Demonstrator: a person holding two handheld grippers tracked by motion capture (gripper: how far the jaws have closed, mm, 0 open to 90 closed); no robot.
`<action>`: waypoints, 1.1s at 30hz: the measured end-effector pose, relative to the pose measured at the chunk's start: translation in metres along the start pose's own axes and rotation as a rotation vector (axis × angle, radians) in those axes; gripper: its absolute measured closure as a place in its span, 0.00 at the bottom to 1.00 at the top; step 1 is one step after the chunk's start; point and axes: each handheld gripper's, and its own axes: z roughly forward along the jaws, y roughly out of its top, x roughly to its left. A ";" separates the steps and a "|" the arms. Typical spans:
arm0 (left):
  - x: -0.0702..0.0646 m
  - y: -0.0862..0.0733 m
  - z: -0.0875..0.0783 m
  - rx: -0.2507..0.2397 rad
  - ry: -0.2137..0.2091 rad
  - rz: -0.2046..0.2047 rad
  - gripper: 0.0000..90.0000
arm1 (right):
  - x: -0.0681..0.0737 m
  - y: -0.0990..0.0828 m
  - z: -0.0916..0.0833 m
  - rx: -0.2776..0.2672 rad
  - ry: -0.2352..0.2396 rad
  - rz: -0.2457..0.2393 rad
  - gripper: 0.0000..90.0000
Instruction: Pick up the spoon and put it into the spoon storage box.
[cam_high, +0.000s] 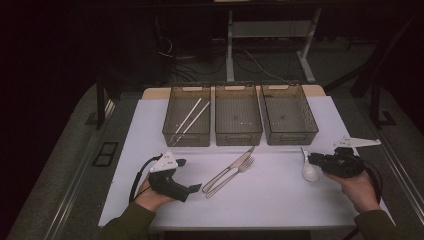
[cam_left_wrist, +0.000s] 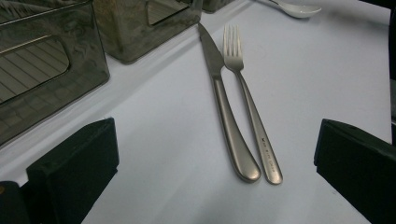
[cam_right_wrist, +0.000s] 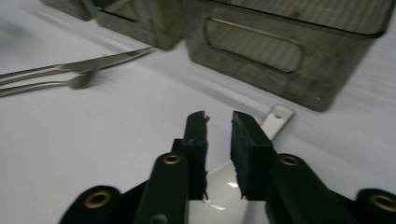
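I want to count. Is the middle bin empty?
Empty: in the high view the middle bin shows bare mesh floor, while the left bin holds two chopsticks.

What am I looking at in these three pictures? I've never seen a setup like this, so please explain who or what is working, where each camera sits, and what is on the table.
No robot here: a person at a table holds a two-jaw tool in each hand, the left gripper and the right gripper. The wide picture comes from a camera above; the other two come from cameras riding on each gripper, looking along its black jaws.

On the white table stand three clear bins. The left bin holds two chopsticks. In front lie a knife and a fork side by side, and a white spoon.

Nothing is held. The left jaws stand wide apart; the right jaws hover, slightly parted, just over the spoon.
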 end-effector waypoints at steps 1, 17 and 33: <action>0.000 0.000 0.000 0.000 -0.001 0.000 0.00 | -0.003 0.001 0.001 0.005 -0.003 0.005 0.93; 0.000 0.000 0.002 0.003 -0.010 -0.002 0.00 | -0.030 0.018 0.035 0.069 -0.094 0.014 0.99; 0.000 -0.001 0.003 0.007 -0.015 -0.006 0.00 | -0.021 0.029 0.067 0.137 -0.078 -0.029 0.99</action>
